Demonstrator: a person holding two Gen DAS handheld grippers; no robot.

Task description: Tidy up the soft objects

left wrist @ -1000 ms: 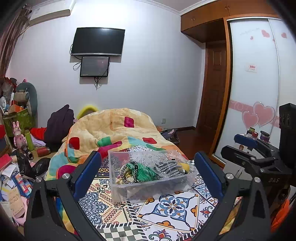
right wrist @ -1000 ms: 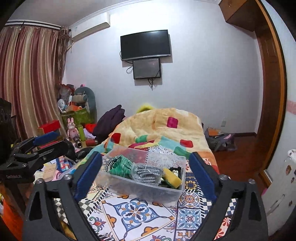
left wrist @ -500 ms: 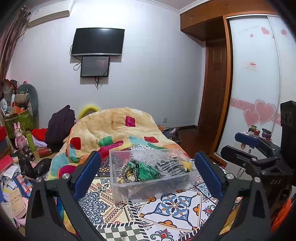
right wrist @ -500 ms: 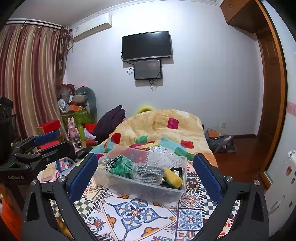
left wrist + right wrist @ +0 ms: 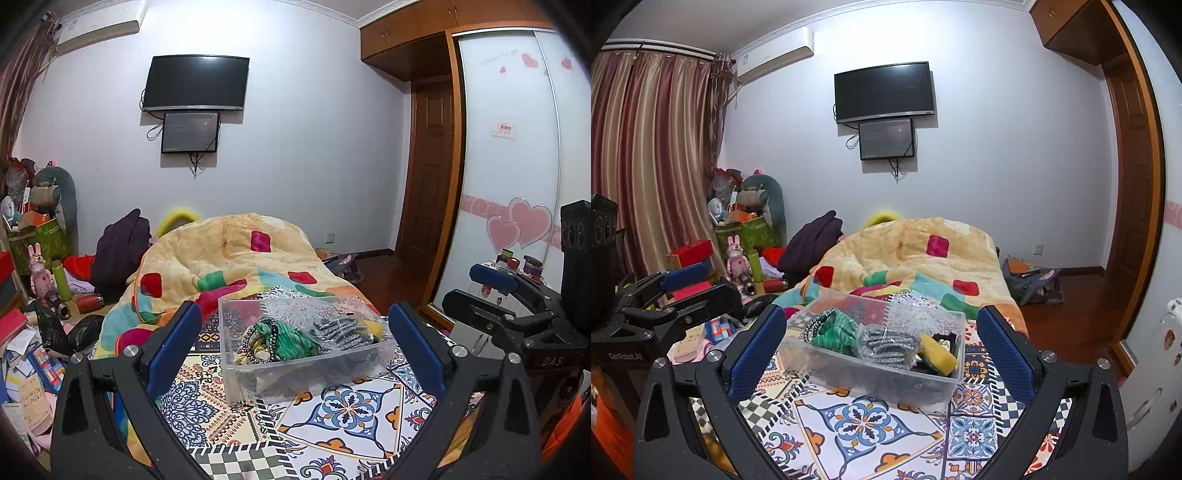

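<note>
A clear plastic bin (image 5: 243, 376) stands on a patterned cloth; it also shows in the right wrist view (image 5: 849, 373). It holds a green cloth (image 5: 291, 338) (image 5: 836, 332), a bagged grey scrubber (image 5: 341, 332) (image 5: 886, 345), a black-and-white beaded loop (image 5: 255, 341) and a yellow sponge (image 5: 940, 356). My left gripper (image 5: 295, 345) is open and empty, above and in front of the bin. My right gripper (image 5: 881, 349) is open and empty, also short of the bin. Each gripper shows in the other's view, the right one (image 5: 517, 299) and the left one (image 5: 676, 295).
The patterned cloth (image 5: 354, 413) covers the bed's near end. A rumpled orange quilt (image 5: 236, 258) lies behind the bin. Clutter, boxes and a dark jacket (image 5: 118, 251) fill the floor at left. A wardrobe with heart stickers (image 5: 517, 206) and a door stand at right.
Both cameras have shifted slightly, so the bin sits a little more to the right in the left view. The right gripper's jaws have spread a little wider. The bin's contents are unchanged.
</note>
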